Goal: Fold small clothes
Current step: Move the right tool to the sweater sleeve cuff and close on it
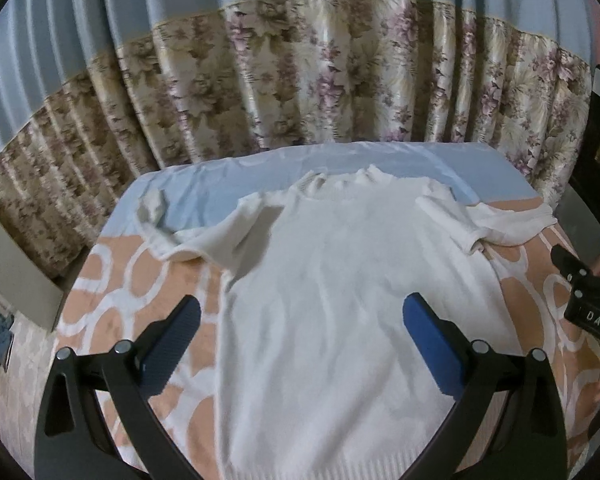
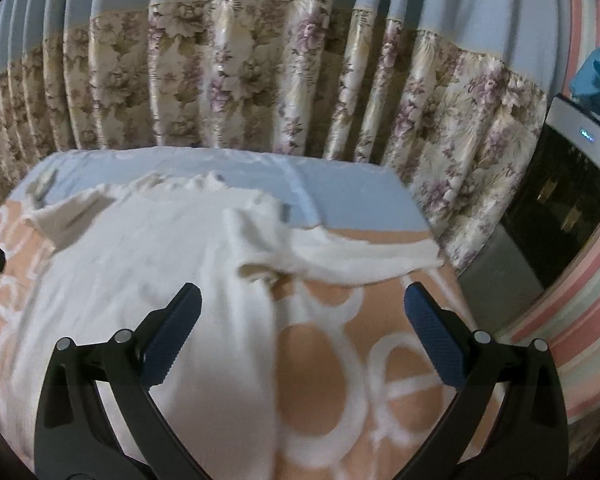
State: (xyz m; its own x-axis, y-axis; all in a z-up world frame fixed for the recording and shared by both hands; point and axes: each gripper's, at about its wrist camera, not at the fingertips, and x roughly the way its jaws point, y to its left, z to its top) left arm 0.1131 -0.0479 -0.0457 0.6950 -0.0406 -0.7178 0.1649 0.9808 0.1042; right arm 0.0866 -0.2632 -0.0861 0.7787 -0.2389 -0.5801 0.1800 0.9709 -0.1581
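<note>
A small white knit sweater (image 1: 340, 280) lies flat and face up on a table, collar at the far end, hem nearest me. Its left sleeve (image 1: 188, 236) bends outward and its right sleeve (image 1: 500, 224) stretches to the right. My left gripper (image 1: 302, 312) is open and empty, hovering above the sweater's lower body. My right gripper (image 2: 302, 300) is open and empty above the sweater's right edge (image 2: 256, 308), below the right sleeve (image 2: 340, 256). The right gripper's black body also shows in the left wrist view (image 1: 584, 300) at the right edge.
The table cloth is peach with white rings (image 2: 340, 380) near me and pale blue (image 1: 260, 168) at the far end. A floral curtain (image 1: 300, 80) hangs right behind the table. A dark appliance (image 2: 568, 200) stands to the right, by a striped wall.
</note>
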